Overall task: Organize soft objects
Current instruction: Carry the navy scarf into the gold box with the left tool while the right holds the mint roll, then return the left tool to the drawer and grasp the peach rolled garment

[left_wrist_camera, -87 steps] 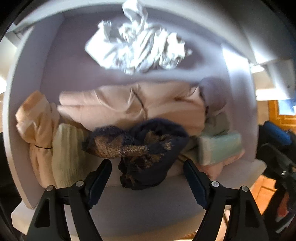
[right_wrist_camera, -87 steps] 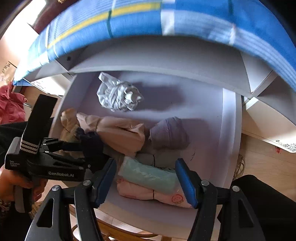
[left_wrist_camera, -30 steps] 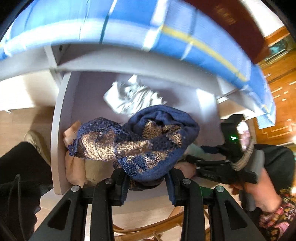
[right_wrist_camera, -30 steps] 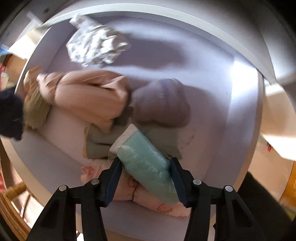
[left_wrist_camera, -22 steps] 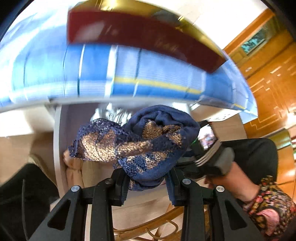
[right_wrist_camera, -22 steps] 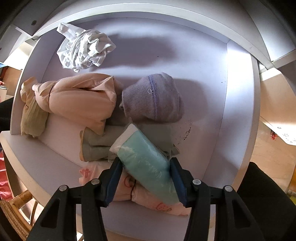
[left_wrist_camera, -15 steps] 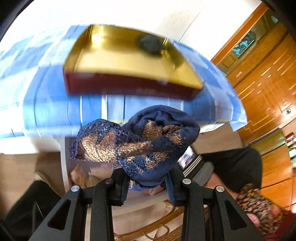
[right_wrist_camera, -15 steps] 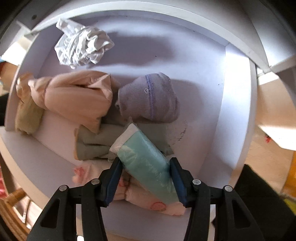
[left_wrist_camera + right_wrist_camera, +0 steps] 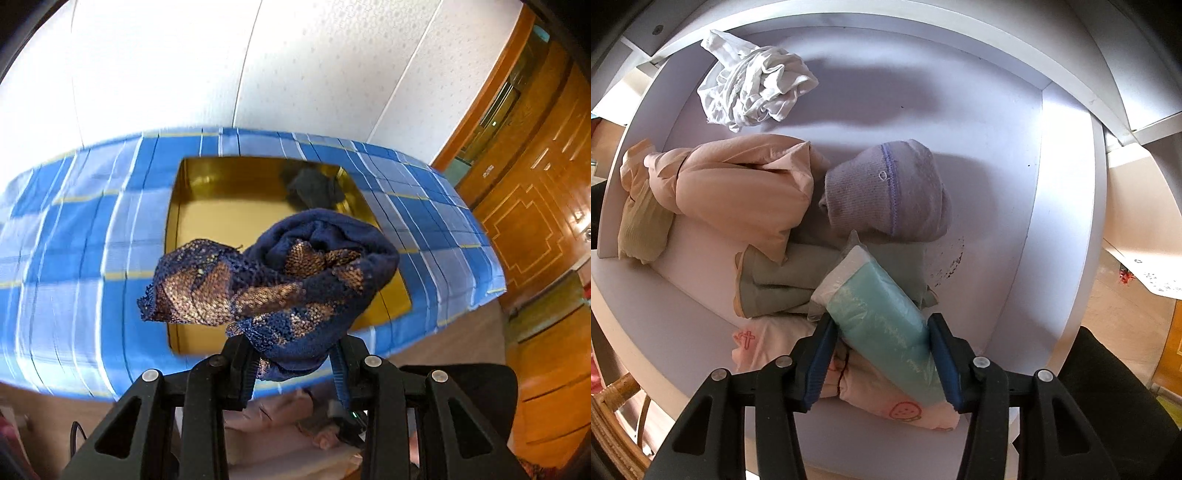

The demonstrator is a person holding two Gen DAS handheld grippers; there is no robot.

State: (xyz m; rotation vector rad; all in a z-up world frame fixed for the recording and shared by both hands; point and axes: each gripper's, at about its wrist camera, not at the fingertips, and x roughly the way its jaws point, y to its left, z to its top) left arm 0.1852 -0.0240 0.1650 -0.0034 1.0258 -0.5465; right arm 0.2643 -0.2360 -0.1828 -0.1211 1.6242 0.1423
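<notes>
My left gripper [image 9: 293,363] is shut on a navy and gold sequinned cloth [image 9: 280,280] and holds it up in front of a gold tray [image 9: 207,206] on a blue checked tablecloth [image 9: 74,236]. A dark cloth [image 9: 314,188] lies in the tray's far right corner. My right gripper [image 9: 882,354] is shut on a mint green plastic-wrapped pack [image 9: 882,317] inside a white drawer [image 9: 1067,206]. In the drawer lie a white crumpled cloth [image 9: 753,88], a peach bundle [image 9: 738,188], a lilac sock roll [image 9: 890,188], a grey-green cloth [image 9: 779,280] and a pink printed cloth [image 9: 886,391].
A yellow-green roll [image 9: 642,225] lies at the drawer's left end. Wooden doors [image 9: 532,206] stand to the right of the table. A wicker chair [image 9: 617,421] shows below the drawer. A white wall [image 9: 221,62] rises behind the table.
My left gripper has risen from the drawer with the sequinned cloth and now faces the gold tray on the table. My right gripper has closed on the mint pack and tilted it up slightly.
</notes>
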